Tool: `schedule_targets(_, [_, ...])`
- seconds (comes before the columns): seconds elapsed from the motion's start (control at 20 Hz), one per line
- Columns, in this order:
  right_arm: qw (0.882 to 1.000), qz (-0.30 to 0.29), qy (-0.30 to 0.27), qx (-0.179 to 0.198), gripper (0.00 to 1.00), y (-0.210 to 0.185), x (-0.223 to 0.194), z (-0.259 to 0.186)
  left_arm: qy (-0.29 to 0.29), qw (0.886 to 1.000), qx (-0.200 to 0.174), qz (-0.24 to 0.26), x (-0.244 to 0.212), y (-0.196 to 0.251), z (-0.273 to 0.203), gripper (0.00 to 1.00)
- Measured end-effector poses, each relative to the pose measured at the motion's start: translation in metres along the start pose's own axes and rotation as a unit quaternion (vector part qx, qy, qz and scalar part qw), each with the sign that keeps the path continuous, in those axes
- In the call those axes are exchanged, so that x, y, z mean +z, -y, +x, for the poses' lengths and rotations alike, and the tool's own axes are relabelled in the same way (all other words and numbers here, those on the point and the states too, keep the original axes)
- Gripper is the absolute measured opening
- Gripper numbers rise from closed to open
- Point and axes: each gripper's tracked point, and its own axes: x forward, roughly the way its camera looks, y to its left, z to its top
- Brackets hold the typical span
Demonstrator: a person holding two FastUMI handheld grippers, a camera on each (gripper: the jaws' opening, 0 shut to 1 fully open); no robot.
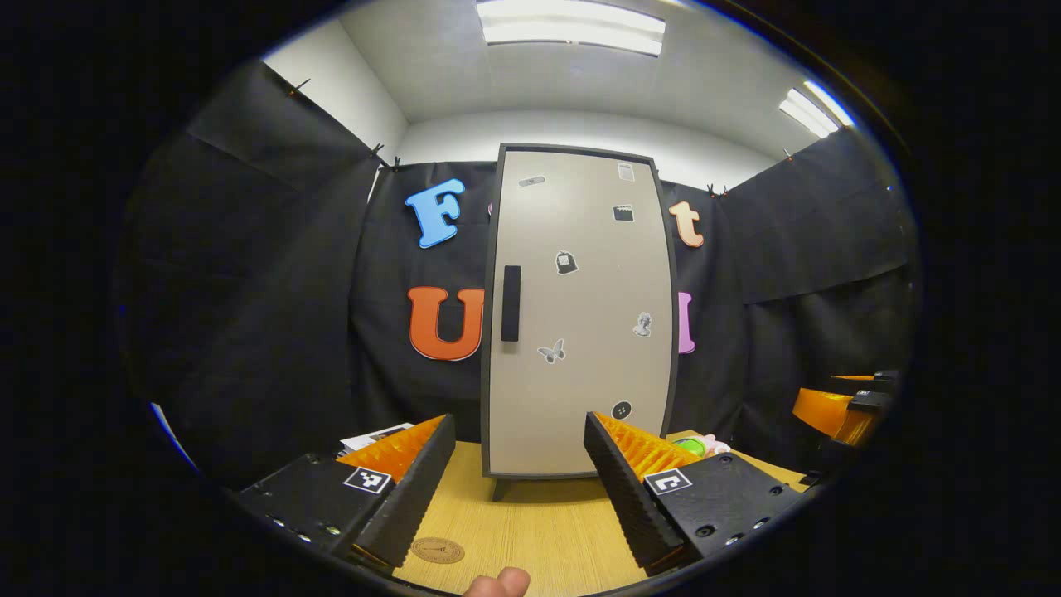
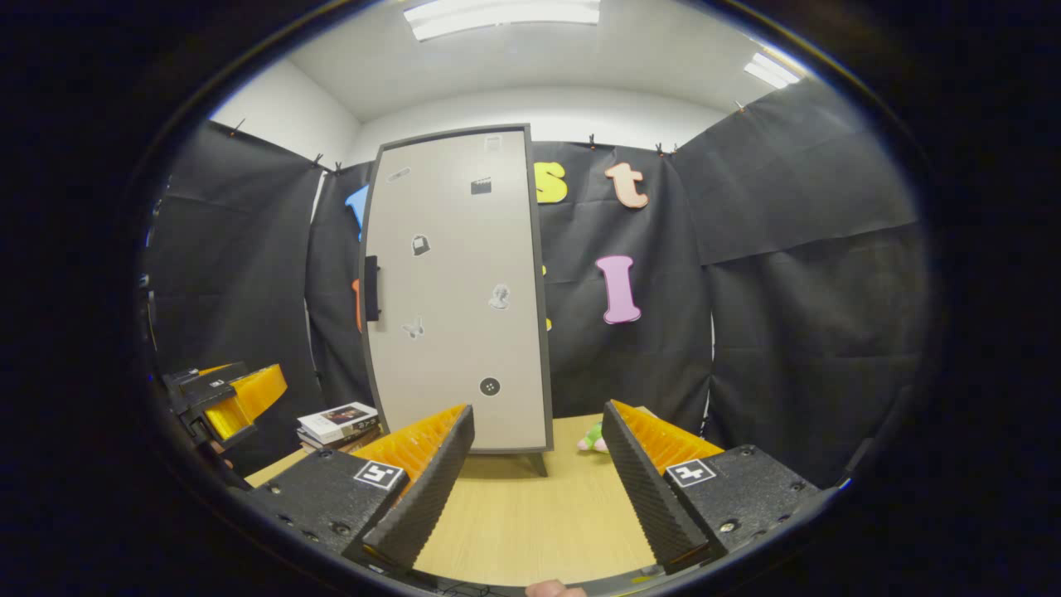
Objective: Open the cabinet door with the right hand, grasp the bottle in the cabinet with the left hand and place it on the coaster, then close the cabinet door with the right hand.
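Grey-beige, tall cabinet (image 1: 578,315) stands upright at the table's (image 1: 530,522) far edge, door closed, dark handle (image 1: 511,303) vertical. Round coaster (image 1: 438,550) lies at the near edge. Left gripper (image 1: 520,489) and right gripper (image 2: 537,481) are wide apart, holding nothing.
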Motion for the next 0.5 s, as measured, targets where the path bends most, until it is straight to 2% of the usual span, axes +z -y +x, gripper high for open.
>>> schedule_targets(0.05, [1.000,0.000,0.000,-0.001,0.97,0.0004,0.0001,0.0001,-0.001,1.000,-0.002,0.000,-0.0007,0.0008,0.0007,0.95])
schedule_targets(0.1, [1.000,0.000,0.001,0.000,1.00,0.0009,-0.0001,0.0009,-0.002,1.000,-0.002,0.000,-0.0010,0.0008,0.0004,0.95])
schedule_targets(0.5, [1.000,0.000,0.002,-0.002,1.00,0.0009,0.0013,-0.0011,-0.001,1.000,0.000,-0.005,0.0002,-0.0009,-0.0016,0.95])
